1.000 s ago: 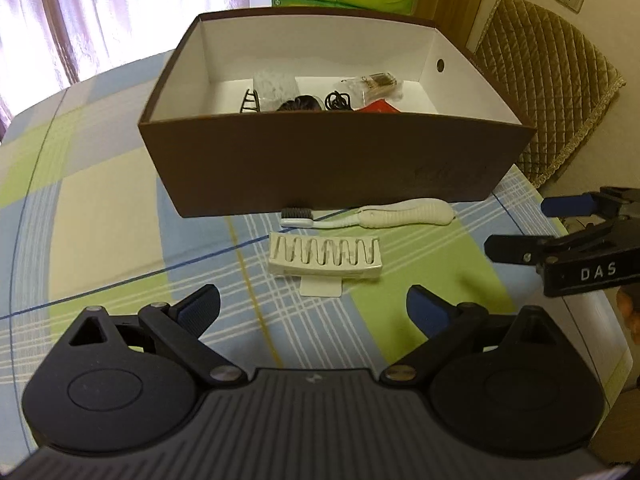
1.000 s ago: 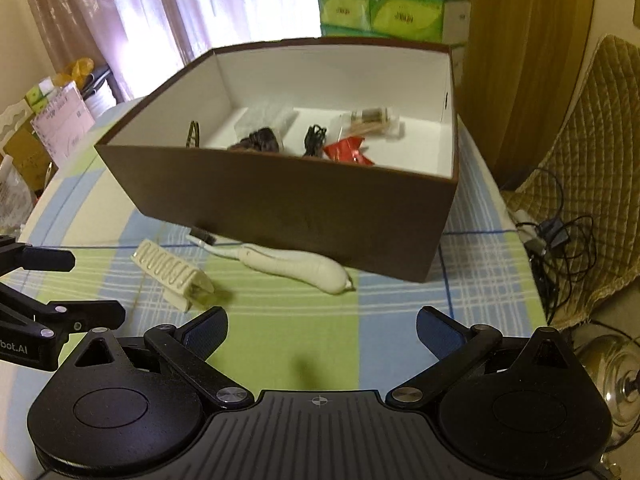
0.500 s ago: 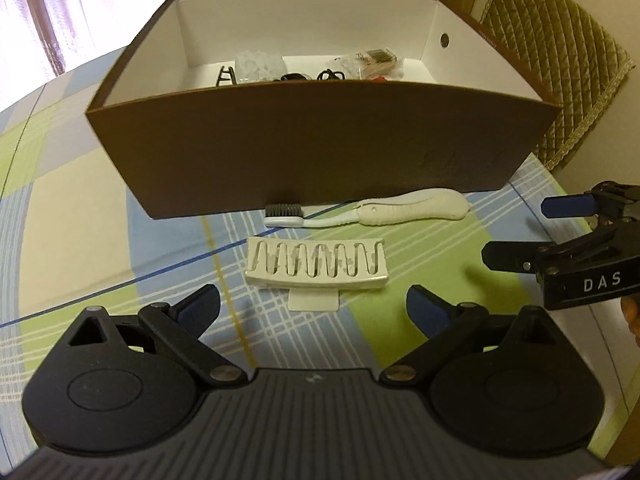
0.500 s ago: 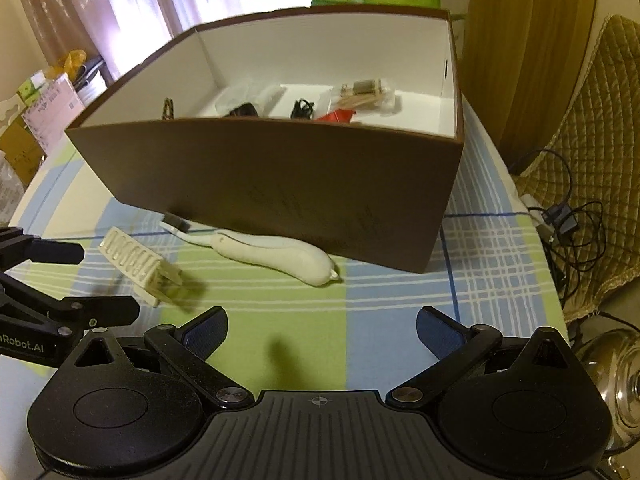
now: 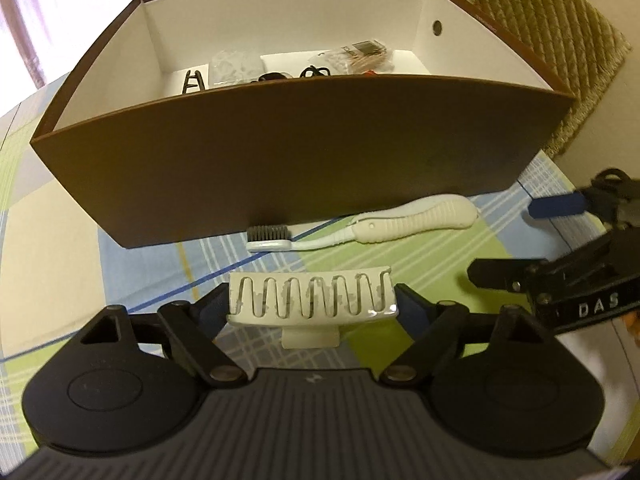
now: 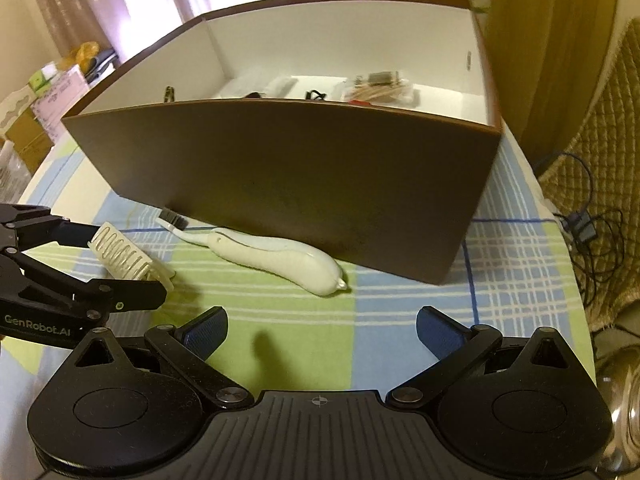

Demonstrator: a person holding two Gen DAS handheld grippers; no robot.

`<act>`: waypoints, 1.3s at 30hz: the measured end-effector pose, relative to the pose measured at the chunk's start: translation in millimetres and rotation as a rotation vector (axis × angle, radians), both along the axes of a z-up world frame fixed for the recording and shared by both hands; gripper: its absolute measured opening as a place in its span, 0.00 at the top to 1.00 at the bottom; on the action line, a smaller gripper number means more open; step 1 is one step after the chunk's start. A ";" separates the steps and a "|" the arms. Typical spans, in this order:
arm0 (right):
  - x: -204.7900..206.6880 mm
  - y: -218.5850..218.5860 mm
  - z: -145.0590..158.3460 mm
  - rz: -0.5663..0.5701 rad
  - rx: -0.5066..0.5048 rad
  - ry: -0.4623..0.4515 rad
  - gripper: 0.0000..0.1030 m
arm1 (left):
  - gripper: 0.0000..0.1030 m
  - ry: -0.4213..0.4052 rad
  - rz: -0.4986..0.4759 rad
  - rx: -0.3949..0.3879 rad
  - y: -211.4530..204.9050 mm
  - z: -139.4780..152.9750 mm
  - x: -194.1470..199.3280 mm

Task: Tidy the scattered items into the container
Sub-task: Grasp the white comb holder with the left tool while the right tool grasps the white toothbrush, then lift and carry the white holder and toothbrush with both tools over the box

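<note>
Lying between the left jaws: hair clip (image 5: 313,295).

Home room: curtains (image 6: 120,8), checked tablecloth (image 6: 520,280), quilted chair cushion (image 5: 560,40).

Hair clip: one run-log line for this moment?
left hand-held gripper open around hair clip | right hand-held gripper open, empty | toothbrush beside box

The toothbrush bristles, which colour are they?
Dark grey to black, on a white toothbrush; the bristles show best in the left wrist view.
</note>
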State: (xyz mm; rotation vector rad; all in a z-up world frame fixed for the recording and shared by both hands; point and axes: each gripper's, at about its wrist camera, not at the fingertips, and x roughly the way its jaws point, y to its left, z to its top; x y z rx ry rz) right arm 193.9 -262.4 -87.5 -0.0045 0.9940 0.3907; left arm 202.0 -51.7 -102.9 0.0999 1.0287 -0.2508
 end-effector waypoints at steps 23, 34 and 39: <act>-13.3 50.8 -5.2 0.381 -0.009 -0.085 0.37 | 0.20 0.041 0.232 0.088 98.4 8.0 -68.7; 6.3 72.6 -21.1 0.382 -0.055 -0.131 0.58 | 0.20 0.035 0.248 0.084 104.4 8.1 -74.8; -8.1 70.1 -17.4 0.451 -0.055 -0.106 0.71 | 0.20 0.033 0.238 0.073 101.7 8.2 -78.6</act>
